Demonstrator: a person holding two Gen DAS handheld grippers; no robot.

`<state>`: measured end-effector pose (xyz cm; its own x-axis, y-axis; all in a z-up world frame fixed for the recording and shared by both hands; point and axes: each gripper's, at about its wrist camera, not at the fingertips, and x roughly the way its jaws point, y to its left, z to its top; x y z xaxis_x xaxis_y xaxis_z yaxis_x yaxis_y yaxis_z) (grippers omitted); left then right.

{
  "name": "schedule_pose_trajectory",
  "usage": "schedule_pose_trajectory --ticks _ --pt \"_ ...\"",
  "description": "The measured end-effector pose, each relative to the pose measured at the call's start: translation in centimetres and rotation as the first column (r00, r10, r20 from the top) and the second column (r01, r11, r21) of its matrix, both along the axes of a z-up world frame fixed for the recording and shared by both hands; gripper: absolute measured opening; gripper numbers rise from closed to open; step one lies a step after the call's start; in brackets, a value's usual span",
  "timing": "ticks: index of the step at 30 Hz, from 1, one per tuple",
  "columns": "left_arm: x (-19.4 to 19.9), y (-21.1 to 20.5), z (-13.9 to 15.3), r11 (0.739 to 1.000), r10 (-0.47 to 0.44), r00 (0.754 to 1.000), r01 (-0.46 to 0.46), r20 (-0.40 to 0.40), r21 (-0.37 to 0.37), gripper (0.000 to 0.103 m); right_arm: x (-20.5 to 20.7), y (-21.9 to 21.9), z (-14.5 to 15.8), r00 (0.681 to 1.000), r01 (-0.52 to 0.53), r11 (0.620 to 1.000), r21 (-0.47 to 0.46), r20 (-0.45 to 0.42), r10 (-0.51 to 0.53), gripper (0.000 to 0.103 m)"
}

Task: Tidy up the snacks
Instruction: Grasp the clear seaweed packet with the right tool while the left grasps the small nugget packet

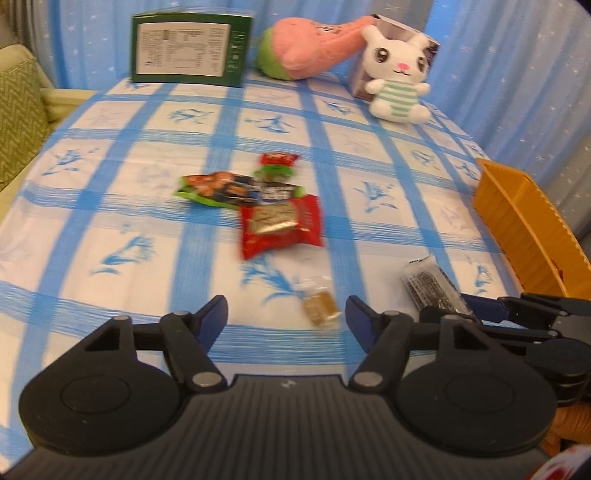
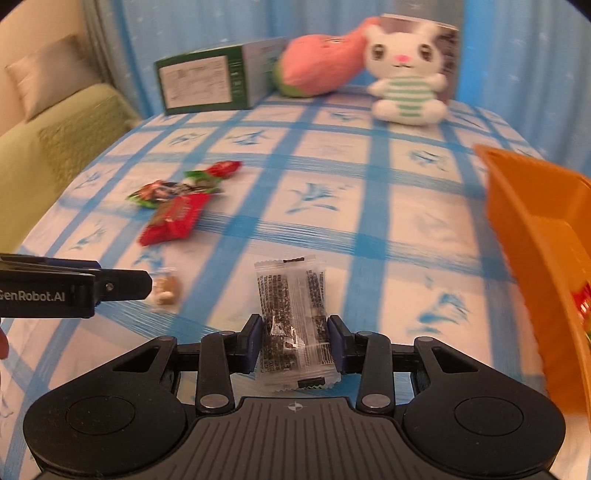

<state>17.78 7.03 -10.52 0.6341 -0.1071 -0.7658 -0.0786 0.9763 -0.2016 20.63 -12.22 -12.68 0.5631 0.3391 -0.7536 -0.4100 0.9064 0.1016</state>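
A clear packet (image 2: 295, 325) printed with dark text lay lengthwise on the blue-checked tablecloth (image 2: 369, 206), and the right gripper (image 2: 295, 341) was clamped on it, one blue pad against each long edge. Just left of it lay a small clear-wrapped brown sweet (image 1: 320, 307). The left gripper (image 1: 286, 317) hung over that sweet with its pads apart and nothing between them; the sweet sat just ahead of the right-hand pad, not touching either.

Farther up the cloth lay a loose cluster of snacks: a red packet (image 1: 280, 225), a green-edged packet (image 1: 218, 190) just beside it, and a small red and green wrapper (image 1: 279, 166) behind them, too blurred to tell whether they overlapped.

An orange plastic bin (image 2: 535, 236) stood at the table's right edge. Along the far edge stood a green box (image 1: 192, 48), a pink and green plush (image 1: 306, 48) and a white rabbit plush (image 1: 397, 74) leaning on a brown box (image 1: 406, 31). Blue star-patterned curtains (image 1: 498, 55) hung behind.
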Motion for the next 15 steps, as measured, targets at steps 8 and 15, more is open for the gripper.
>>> schedule_pose_trajectory --ticks 8,15 --pt "1.2 -3.0 -1.5 0.996 -0.003 0.999 0.000 0.034 0.089 0.040 -0.6 -2.1 -0.4 0.999 0.032 0.999 0.016 0.013 -0.032 0.050" --pt "0.6 -4.6 -1.8 0.978 -0.050 0.997 0.036 0.061 0.204 0.019 -0.6 -2.5 -0.7 0.999 0.040 0.998 0.038 0.015 -0.041 0.053"
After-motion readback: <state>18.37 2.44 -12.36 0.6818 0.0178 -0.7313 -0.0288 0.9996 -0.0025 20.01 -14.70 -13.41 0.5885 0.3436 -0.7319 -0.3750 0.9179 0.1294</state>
